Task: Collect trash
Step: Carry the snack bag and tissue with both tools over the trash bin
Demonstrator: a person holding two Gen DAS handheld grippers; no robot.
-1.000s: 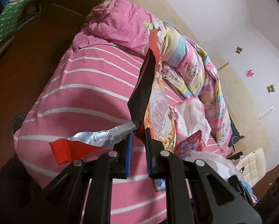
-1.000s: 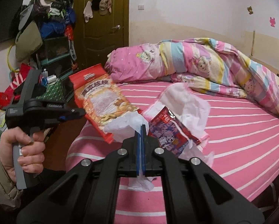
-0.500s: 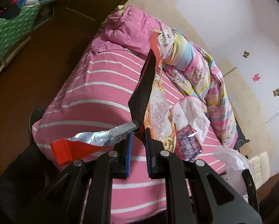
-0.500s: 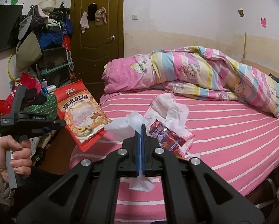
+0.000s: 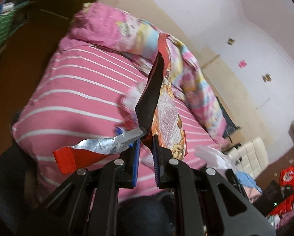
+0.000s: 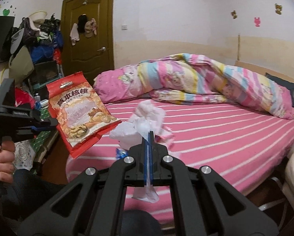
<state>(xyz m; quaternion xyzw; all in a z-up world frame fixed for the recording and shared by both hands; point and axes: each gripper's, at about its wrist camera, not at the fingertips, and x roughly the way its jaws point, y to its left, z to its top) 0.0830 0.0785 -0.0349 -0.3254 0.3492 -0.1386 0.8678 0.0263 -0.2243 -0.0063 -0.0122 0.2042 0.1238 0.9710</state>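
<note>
My left gripper is shut on the bottom edge of an orange walnut snack bag, held up above the pink striped bed; its torn foil strip hangs to the left. In the right wrist view the same bag hangs from the left gripper at the left. My right gripper is shut on a white crumpled tissue, with a pink-edged wrapper bunched with it. A small blue wrapper shows just left of the fingers.
A rolled pink cartoon quilt lies along the far side of the bed. A wooden door and piled shelves stand at the left. A white chair and red boxes sit at the right.
Both grippers have lifted away from the bed with their loads. The snack bag has moved left and higher in the right wrist view. The tissue bundle now hangs clear of the sheet.
</note>
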